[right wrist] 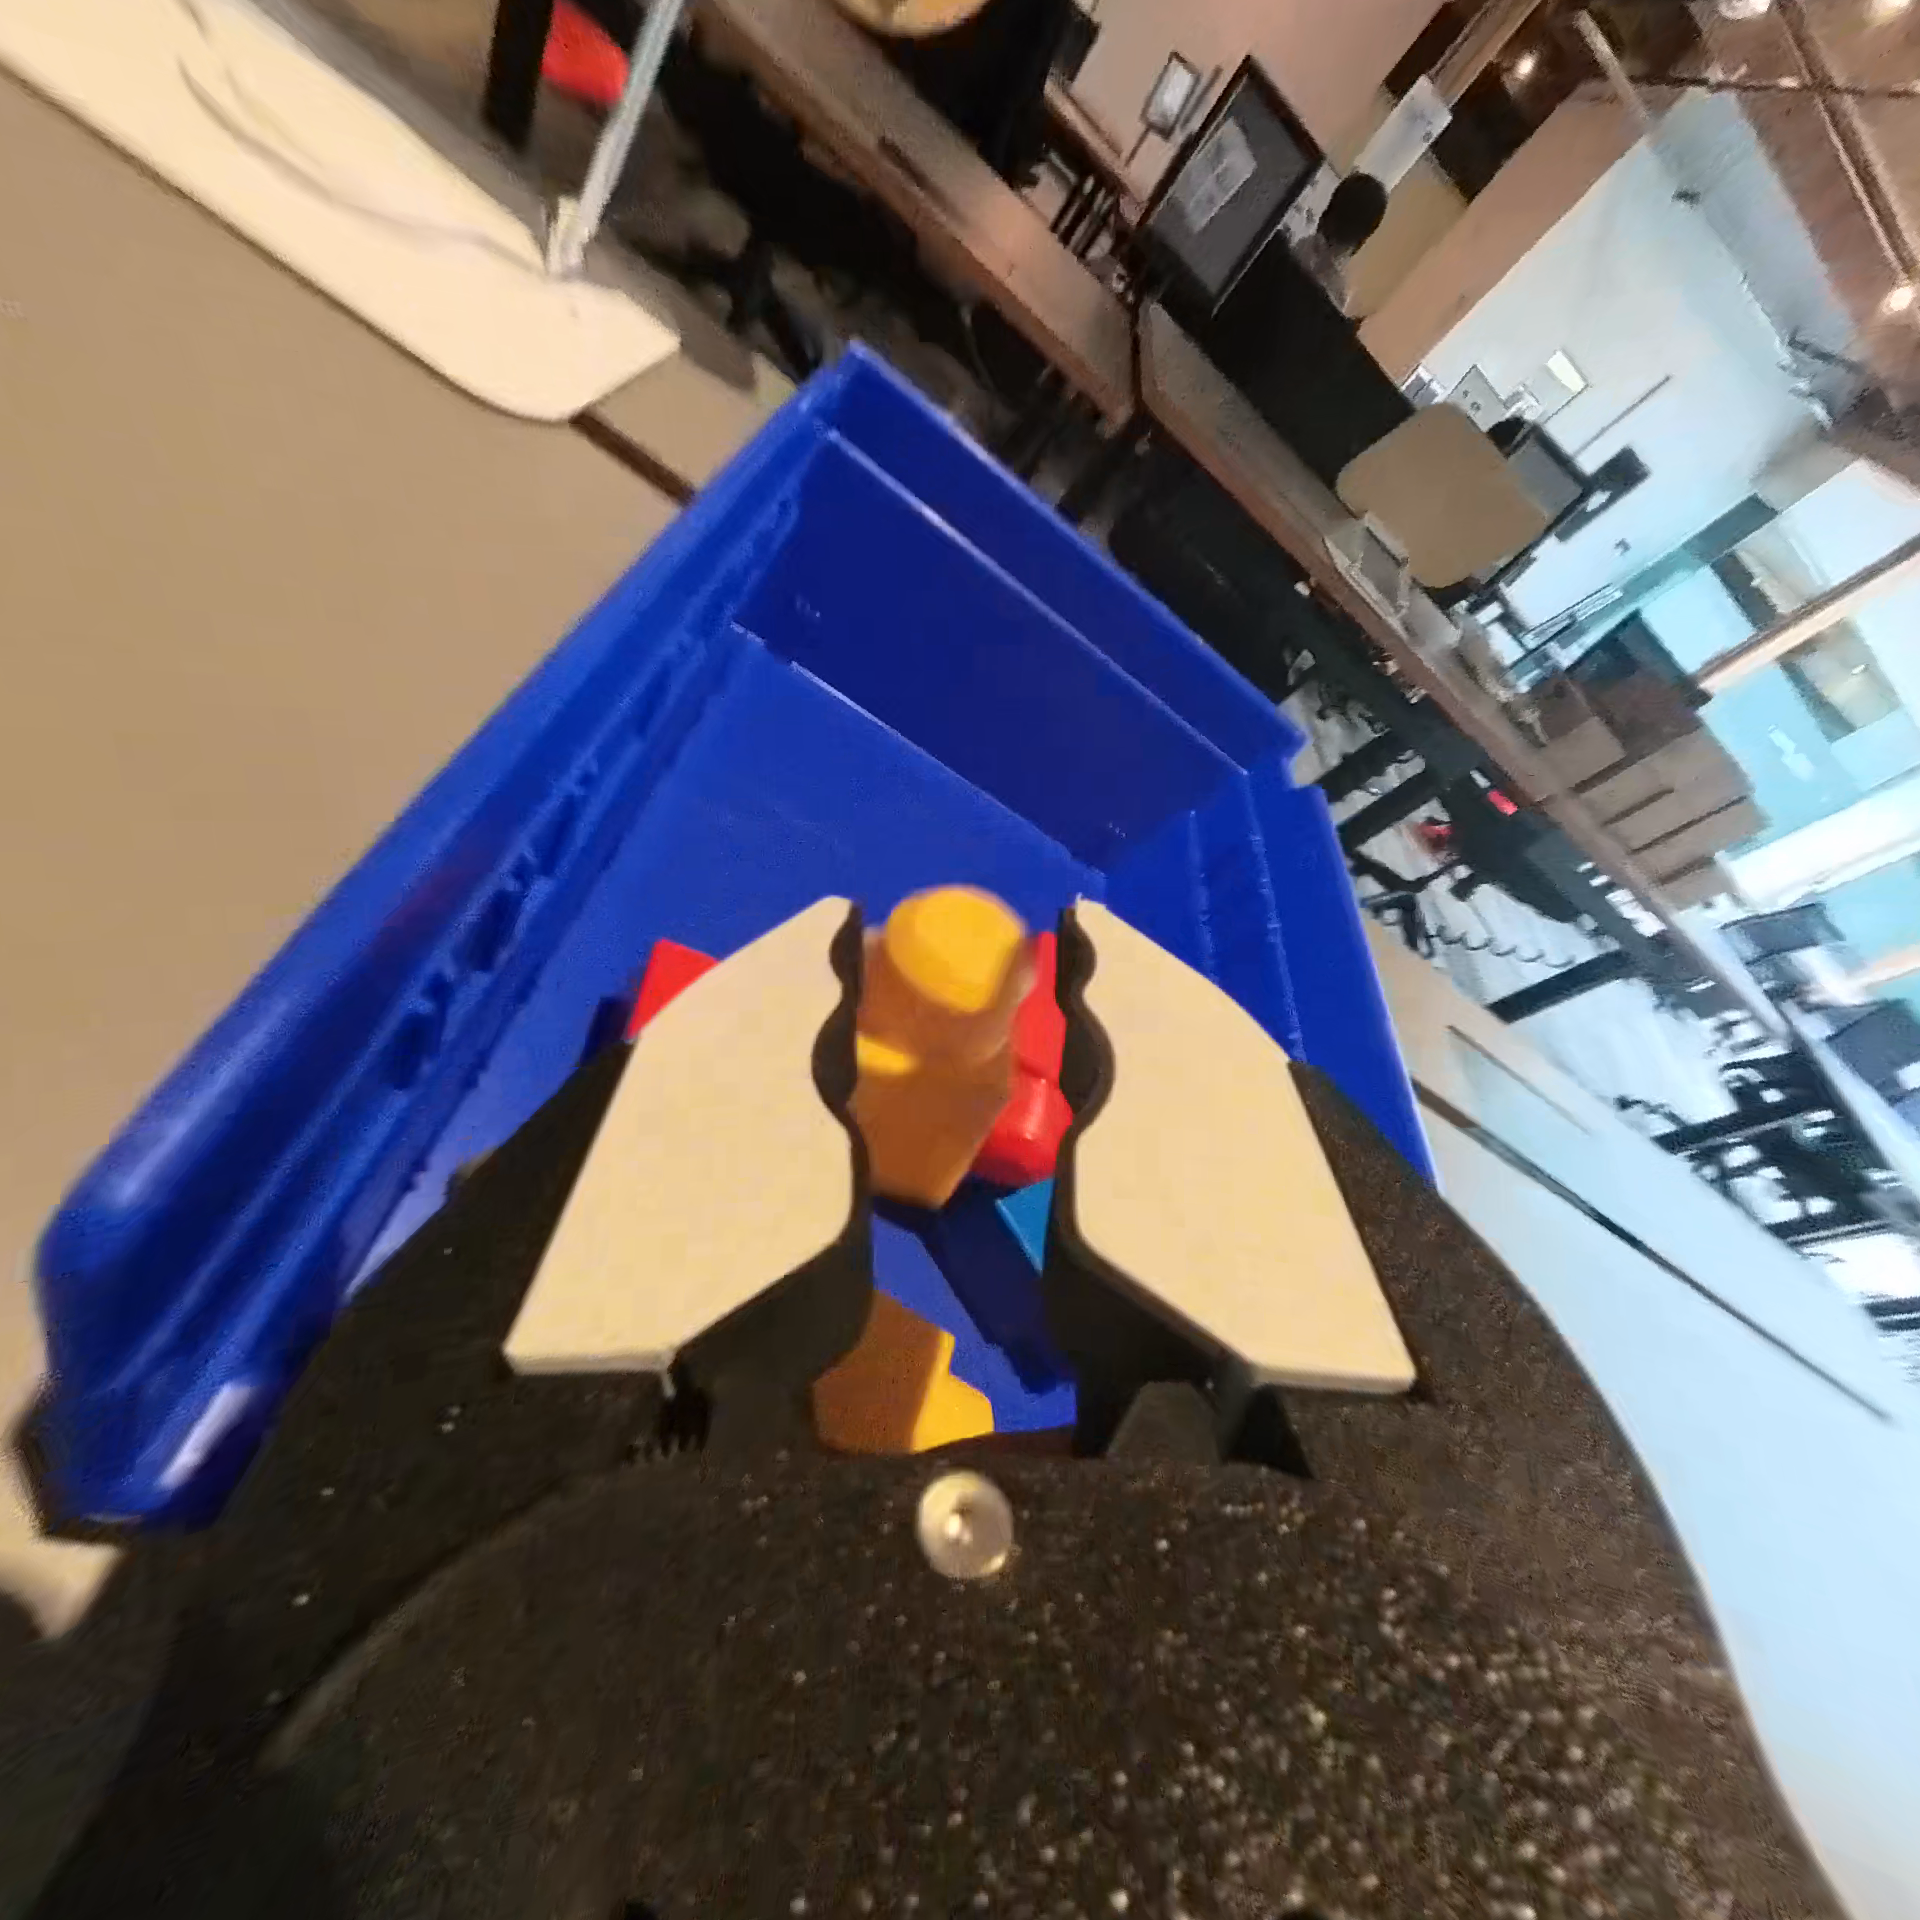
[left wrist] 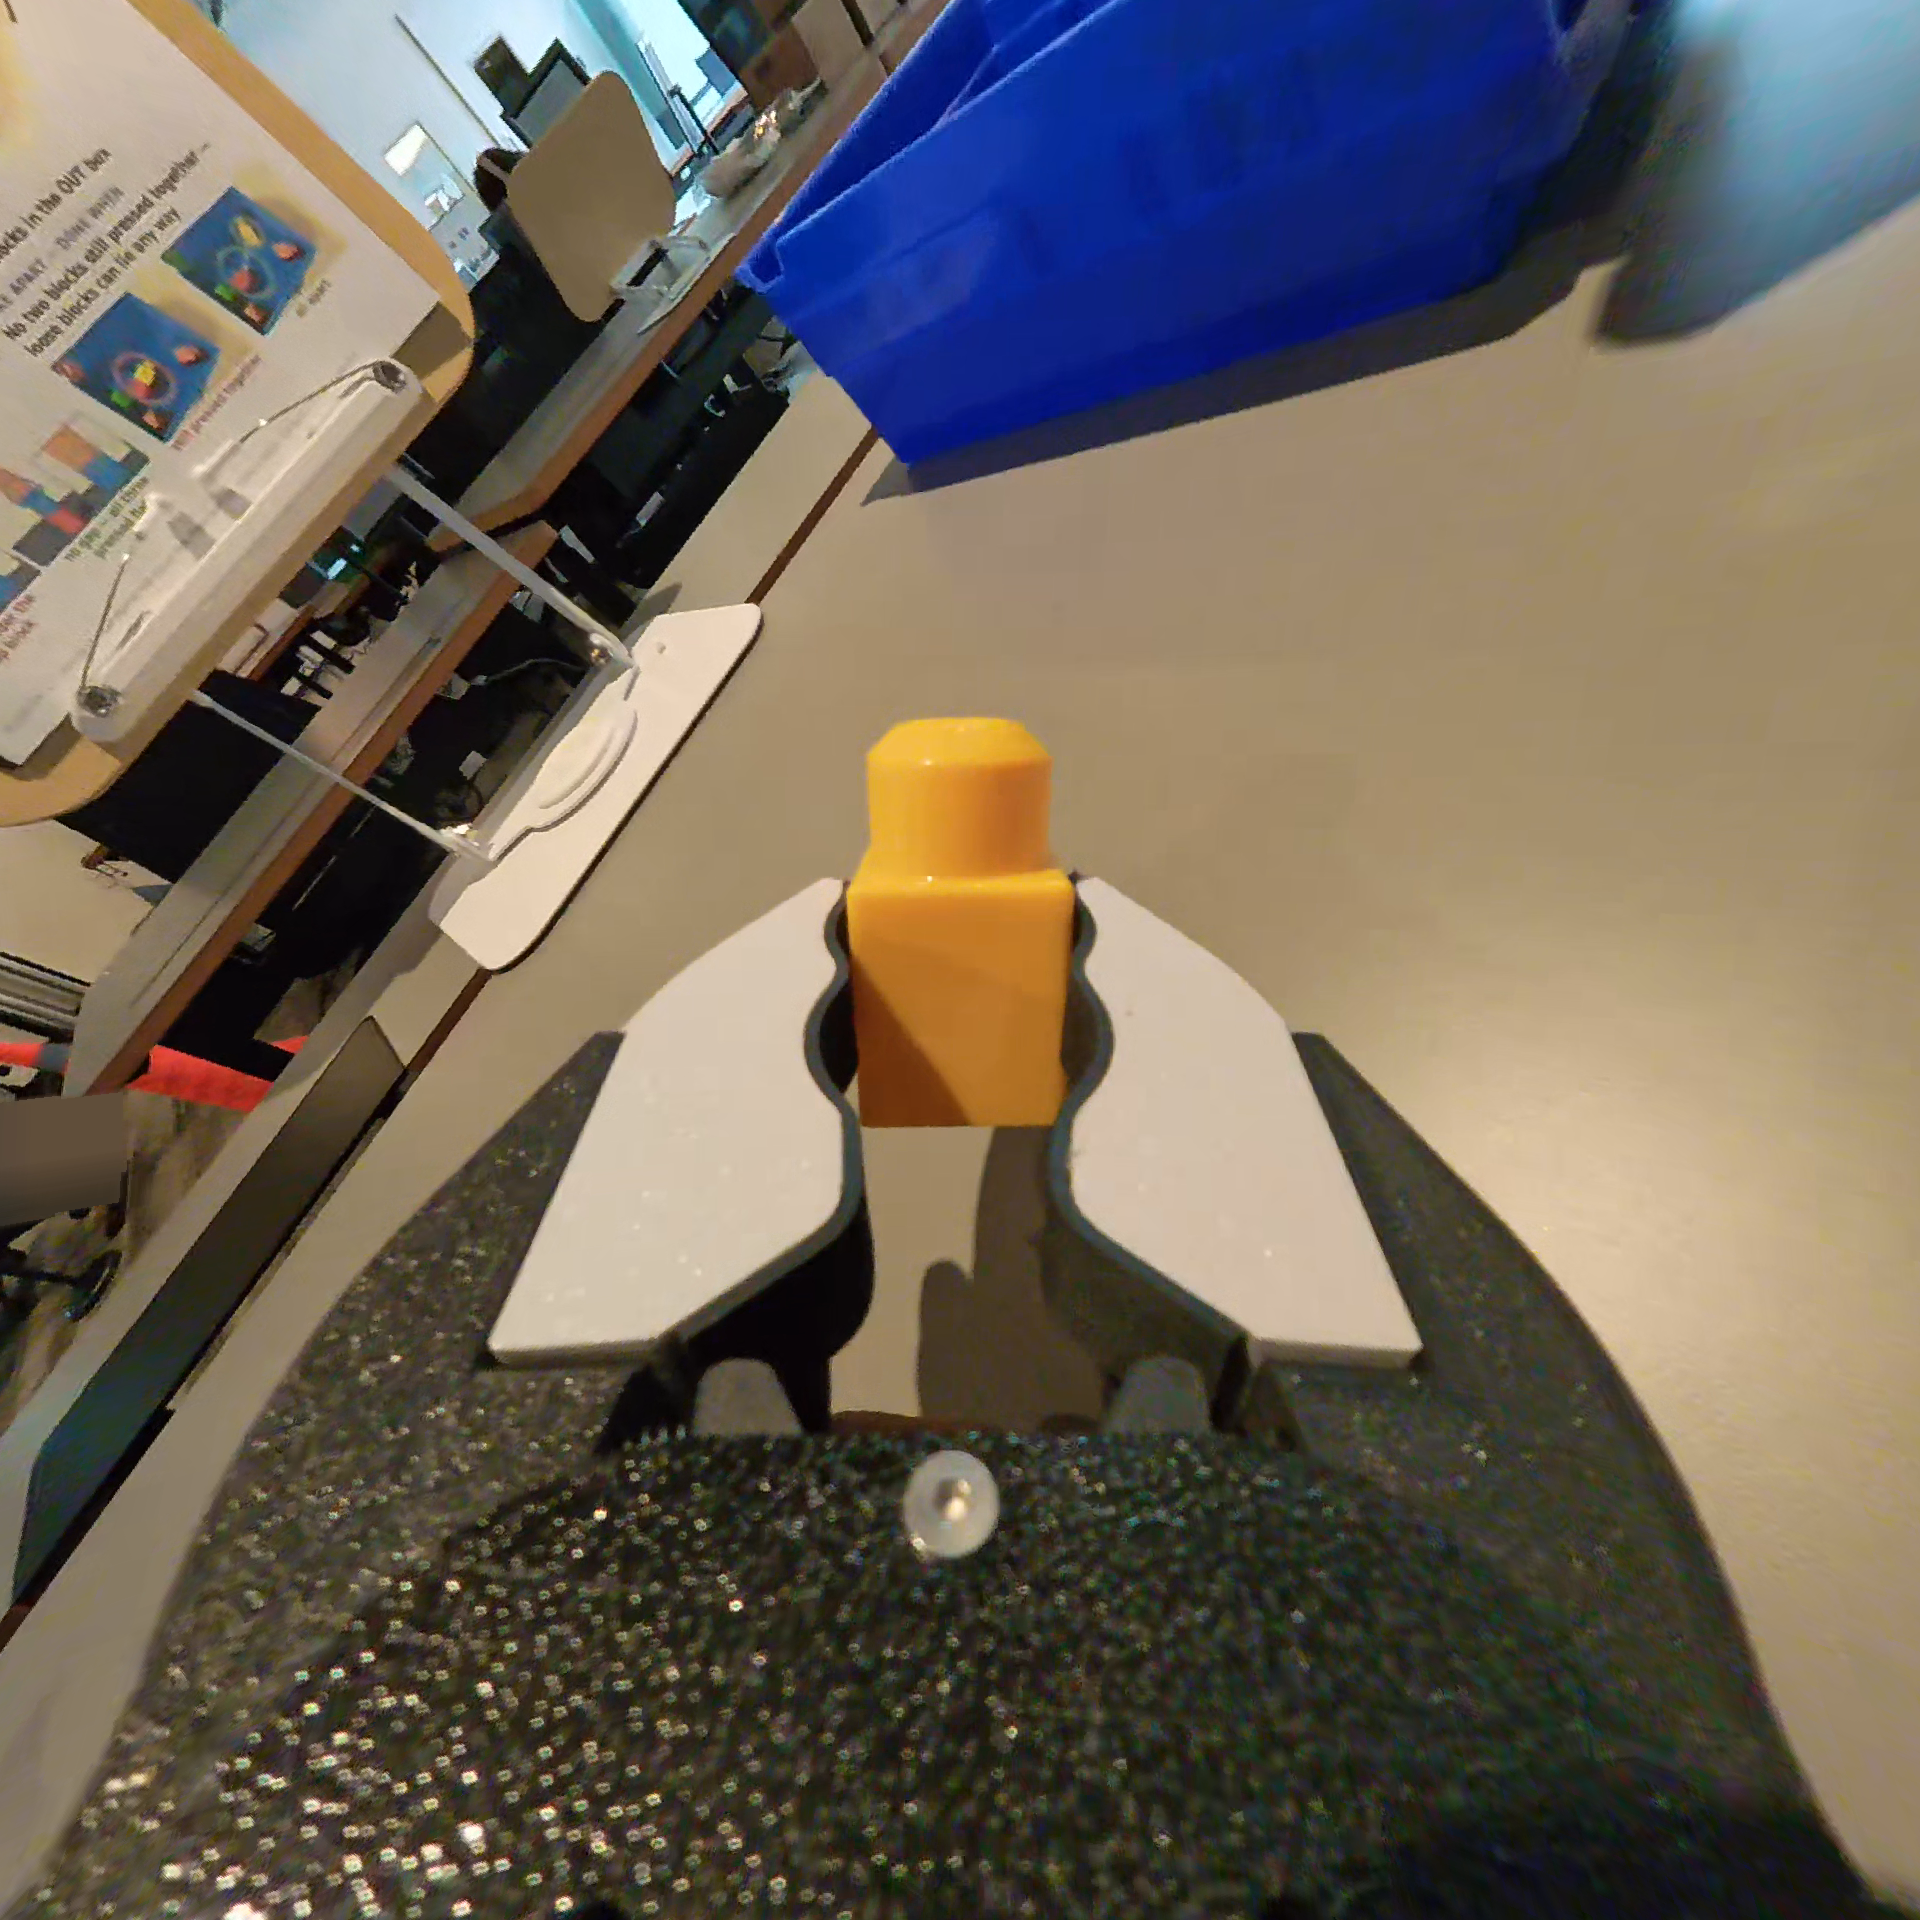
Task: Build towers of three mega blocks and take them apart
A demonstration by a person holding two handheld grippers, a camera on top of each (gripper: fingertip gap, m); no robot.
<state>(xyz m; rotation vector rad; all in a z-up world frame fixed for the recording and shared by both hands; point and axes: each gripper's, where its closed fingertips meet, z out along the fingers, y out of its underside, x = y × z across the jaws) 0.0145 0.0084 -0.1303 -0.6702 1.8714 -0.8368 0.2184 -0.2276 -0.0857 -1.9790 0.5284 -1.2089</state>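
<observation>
My left gripper [left wrist: 958,914] is shut on an orange single-stud block [left wrist: 958,935] and holds it upright over the beige table, stud pointing away. My right gripper [right wrist: 961,935] is shut on another orange block [right wrist: 935,1049], tilted, above the inside of a blue bin [right wrist: 883,748]. In the bin below it lie a red block [right wrist: 1029,1101], a second red piece [right wrist: 670,982] behind the left finger, a blue block [right wrist: 1029,1216] and an orange-and-yellow block [right wrist: 899,1392]. The right view is motion-blurred.
The blue bin also shows at the top of the left wrist view [left wrist: 1195,208], on the table [left wrist: 1455,727]. A white board on a clear stand [left wrist: 613,769] sits at the table's left edge, with an instruction poster [left wrist: 156,364] behind. Desks and chairs fill the background. The grippers' ends are close to 30 cm from one another.
</observation>
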